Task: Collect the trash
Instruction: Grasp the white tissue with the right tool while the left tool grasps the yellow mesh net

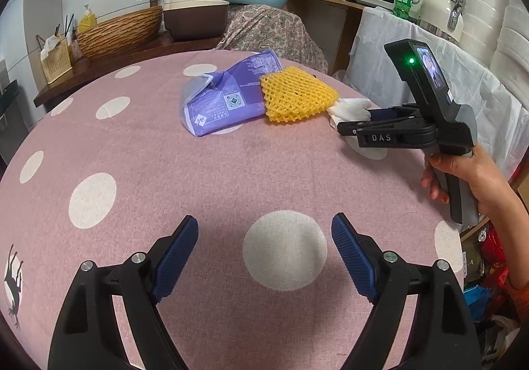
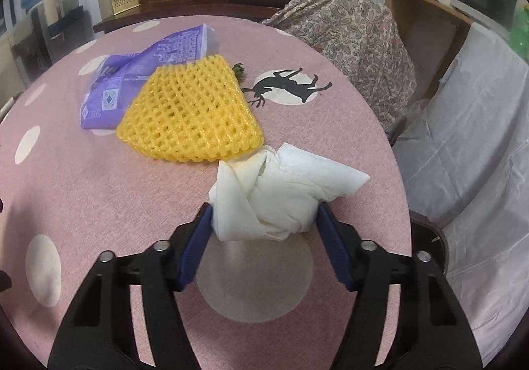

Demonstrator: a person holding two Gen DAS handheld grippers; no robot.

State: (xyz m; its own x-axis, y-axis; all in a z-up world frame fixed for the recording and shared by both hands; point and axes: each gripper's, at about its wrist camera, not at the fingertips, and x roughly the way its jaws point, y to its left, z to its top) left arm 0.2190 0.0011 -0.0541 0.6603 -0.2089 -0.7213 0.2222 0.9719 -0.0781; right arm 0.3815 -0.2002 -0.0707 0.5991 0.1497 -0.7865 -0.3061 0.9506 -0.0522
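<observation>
Matt woven pink cloth over the surface [image 2: 99,191], soft crumpled white paper tissue [image 2: 277,191], glossy yellow foam netting [image 2: 188,112], shiny creased purple plastic wrapper [image 2: 132,72], ribbed blue claw pads [image 2: 195,251].

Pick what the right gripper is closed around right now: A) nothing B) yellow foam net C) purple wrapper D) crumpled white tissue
D. The right gripper has both blue pads pressed against the crumpled white tissue, while the yellow foam net and purple wrapper lie untouched on the table.
</observation>
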